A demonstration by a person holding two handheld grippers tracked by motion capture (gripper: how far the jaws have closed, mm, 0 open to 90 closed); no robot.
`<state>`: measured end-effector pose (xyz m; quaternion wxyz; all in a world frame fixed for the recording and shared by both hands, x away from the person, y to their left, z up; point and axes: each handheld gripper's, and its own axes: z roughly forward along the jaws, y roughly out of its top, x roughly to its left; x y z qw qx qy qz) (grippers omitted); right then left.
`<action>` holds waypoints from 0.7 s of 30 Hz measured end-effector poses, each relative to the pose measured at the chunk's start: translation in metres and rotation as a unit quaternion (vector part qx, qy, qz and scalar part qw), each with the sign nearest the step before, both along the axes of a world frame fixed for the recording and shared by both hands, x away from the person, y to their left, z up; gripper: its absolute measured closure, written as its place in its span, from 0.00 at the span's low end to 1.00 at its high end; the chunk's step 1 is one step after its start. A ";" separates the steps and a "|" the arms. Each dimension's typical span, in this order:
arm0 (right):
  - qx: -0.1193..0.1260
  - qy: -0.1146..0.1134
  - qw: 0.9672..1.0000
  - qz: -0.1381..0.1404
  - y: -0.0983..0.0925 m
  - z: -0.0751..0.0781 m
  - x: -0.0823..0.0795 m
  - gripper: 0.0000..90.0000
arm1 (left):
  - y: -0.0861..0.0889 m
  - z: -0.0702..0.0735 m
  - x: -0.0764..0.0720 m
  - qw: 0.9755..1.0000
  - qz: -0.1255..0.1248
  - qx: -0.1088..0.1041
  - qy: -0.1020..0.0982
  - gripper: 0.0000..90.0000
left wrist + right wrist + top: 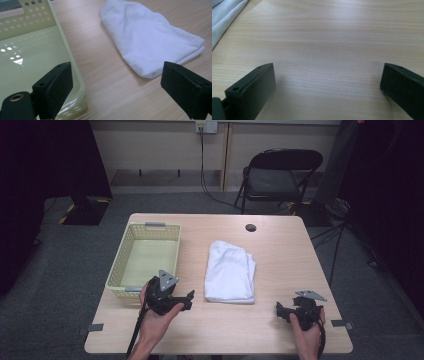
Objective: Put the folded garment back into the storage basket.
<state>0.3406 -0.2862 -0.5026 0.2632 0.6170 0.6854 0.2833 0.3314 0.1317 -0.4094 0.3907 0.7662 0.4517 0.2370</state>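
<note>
A folded white cloth lies in the middle of the wooden table; it also shows in the left gripper view and at the top left corner of the right gripper view. A pale yellow plastic basket stands empty to its left. My left gripper is open at the basket's near right corner, pointing toward the cloth, nothing between its jaws. My right gripper is open near the table's front right, over bare wood.
A small black round disc sits near the table's far edge. A folding chair stands behind the table. Cables run across the floor at the right. Bare wood lies between the cloth and the right gripper.
</note>
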 end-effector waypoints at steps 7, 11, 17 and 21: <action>0.000 0.000 1.000 0.000 0.000 0.000 0.000 0.00 | -0.008 0.001 0.007 1.000 -0.003 -0.004 0.004 0.12; 0.000 0.000 1.000 0.000 0.000 0.000 0.000 0.00 | -0.013 0.001 0.011 1.000 -0.003 0.008 0.001 0.12; 0.000 0.000 1.000 0.000 0.000 0.000 0.000 0.00 | -0.021 0.005 0.016 1.000 -0.008 0.011 0.000 0.12; 0.000 0.000 1.000 0.000 0.000 0.000 0.000 0.00 | -0.025 0.009 0.020 1.000 -0.006 0.015 -0.004 0.13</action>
